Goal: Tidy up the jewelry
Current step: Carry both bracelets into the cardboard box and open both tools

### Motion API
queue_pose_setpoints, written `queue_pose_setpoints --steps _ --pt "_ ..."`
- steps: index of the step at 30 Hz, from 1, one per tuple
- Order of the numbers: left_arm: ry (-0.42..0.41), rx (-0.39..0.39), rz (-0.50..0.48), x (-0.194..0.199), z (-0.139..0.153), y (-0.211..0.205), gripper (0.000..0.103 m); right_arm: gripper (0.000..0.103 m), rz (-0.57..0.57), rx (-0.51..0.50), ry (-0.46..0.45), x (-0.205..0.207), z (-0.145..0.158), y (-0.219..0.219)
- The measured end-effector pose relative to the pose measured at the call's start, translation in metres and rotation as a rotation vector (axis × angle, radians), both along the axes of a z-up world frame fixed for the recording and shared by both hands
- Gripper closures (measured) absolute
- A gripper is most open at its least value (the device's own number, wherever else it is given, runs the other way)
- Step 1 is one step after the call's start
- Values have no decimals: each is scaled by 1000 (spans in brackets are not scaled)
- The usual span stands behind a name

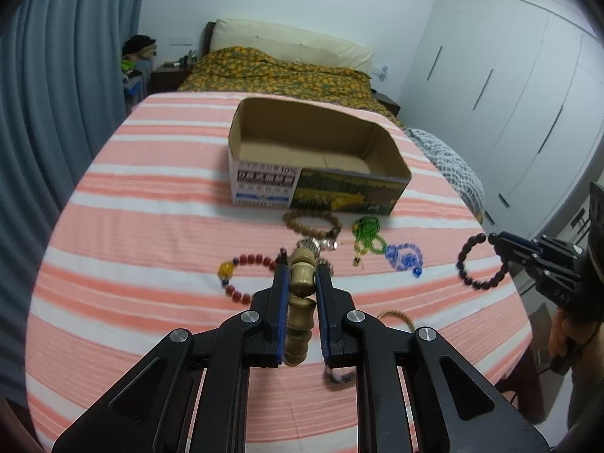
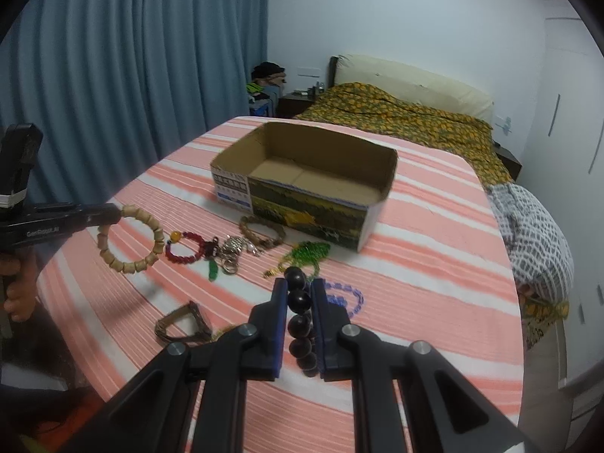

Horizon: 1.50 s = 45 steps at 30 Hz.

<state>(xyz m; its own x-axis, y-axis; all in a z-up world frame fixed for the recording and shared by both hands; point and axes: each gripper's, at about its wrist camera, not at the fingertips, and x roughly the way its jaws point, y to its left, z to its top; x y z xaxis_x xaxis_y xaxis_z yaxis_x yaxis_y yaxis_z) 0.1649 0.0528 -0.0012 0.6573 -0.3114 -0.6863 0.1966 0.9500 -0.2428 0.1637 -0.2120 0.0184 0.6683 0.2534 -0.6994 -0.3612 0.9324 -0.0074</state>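
Observation:
My left gripper (image 1: 301,264) is shut on a tan wooden bead bracelet (image 1: 301,287), held above the striped cloth; it hangs as a ring in the right wrist view (image 2: 130,239). My right gripper (image 2: 299,283) is shut on a dark bead bracelet (image 2: 300,319), seen as a ring in the left wrist view (image 1: 479,262). An open cardboard box (image 1: 390,147) stands empty beyond both. On the cloth in front of it lie a red bead bracelet (image 1: 245,273), a brown bead bracelet (image 1: 311,222), green beads (image 1: 368,236), blue beads (image 1: 404,256) and silver pieces (image 2: 236,247).
A table with a pink and white striped cloth (image 1: 151,204) holds everything. A brown strap piece (image 2: 181,324) lies near its front edge. A bed with an orange patterned cover (image 1: 279,71) is behind, blue curtains (image 2: 132,75) to the left, white wardrobes (image 1: 509,94) to the right.

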Motion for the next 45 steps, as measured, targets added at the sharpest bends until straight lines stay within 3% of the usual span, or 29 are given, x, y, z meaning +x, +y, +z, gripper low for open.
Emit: queue_pose_setpoints --steps 9,16,21,26,32,39,40,41,42,43,44,45 --pt "-60 -6 -22 51 45 -1 90 90 62 1 -48 42 30 23" --pt "-86 11 -15 115 64 -11 90 90 61 42 -62 114 48 36" --pt "-67 36 -13 162 53 -23 90 90 62 43 -32 167 35 46" --pt "-28 62 -18 198 29 -33 90 90 75 30 36 213 4 59" --pt "37 85 -18 228 -8 -46 90 90 72 36 127 245 -31 61" --pt "62 133 -12 242 -37 -52 89 89 20 4 149 261 -57 51" --pt "53 153 -1 242 -39 -54 87 88 -7 -4 133 263 -57 47" --pt "46 173 16 241 -39 -55 72 77 -29 -4 116 263 -55 41" --pt "45 187 28 243 -39 -55 57 55 -42 -6 109 263 -52 39" --pt "34 205 54 241 -36 -54 32 49 -68 -11 89 259 -48 34" --pt "2 216 81 234 -32 -52 19 48 -85 -5 60 253 -41 29" --pt "-24 220 94 228 -27 -50 16 48 -92 -3 46 252 -37 28"
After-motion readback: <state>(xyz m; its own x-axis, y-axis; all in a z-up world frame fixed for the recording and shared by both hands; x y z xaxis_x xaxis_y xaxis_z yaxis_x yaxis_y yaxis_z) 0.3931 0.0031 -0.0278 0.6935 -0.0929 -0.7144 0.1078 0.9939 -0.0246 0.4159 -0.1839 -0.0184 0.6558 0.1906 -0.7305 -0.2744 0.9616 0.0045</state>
